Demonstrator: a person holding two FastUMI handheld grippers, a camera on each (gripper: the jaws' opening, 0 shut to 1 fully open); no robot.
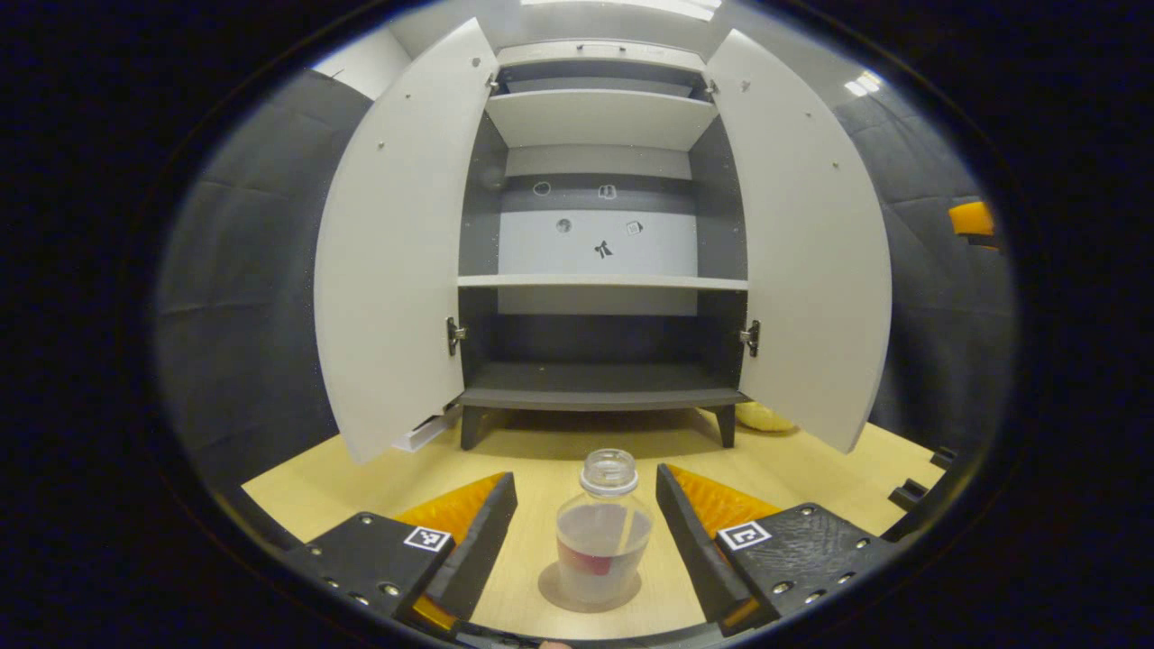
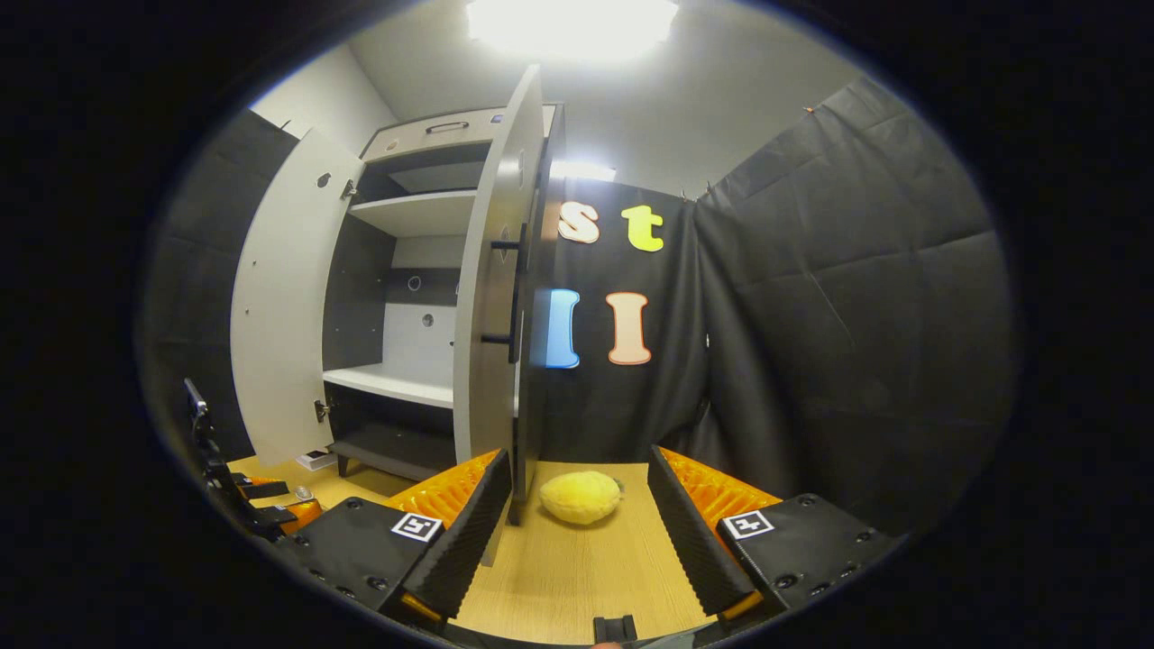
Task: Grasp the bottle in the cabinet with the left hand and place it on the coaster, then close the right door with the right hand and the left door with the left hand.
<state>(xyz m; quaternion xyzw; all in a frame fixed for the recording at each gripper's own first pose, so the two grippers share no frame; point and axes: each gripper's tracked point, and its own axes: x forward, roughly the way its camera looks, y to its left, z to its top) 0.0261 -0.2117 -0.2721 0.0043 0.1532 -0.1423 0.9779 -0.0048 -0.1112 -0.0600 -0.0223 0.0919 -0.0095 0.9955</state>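
Note:
A clear glass bottle [image 1: 604, 532] with no cap and some liquid in it stands upright on a round brown coaster [image 1: 590, 590] on the wooden table. My left gripper [image 1: 586, 478] is open, a finger on either side of the bottle and neither touching it. Behind stands the cabinet [image 1: 599, 397] with bare shelves, its left door [image 1: 397, 252] and right door [image 1: 811, 252] both swung wide. In the right gripper view, my right gripper [image 2: 581, 487] is open and empty, its left finger close to the lower edge of the right door [image 2: 487, 306], beside the black handle [image 2: 516, 288].
A yellow, lumpy soft object [image 2: 581, 496] lies on the table [image 2: 577, 568] past the right gripper's fingers, behind the right door [image 1: 766, 416]. A small white box [image 1: 424, 433] sits under the left door. Black cloth walls close in the booth.

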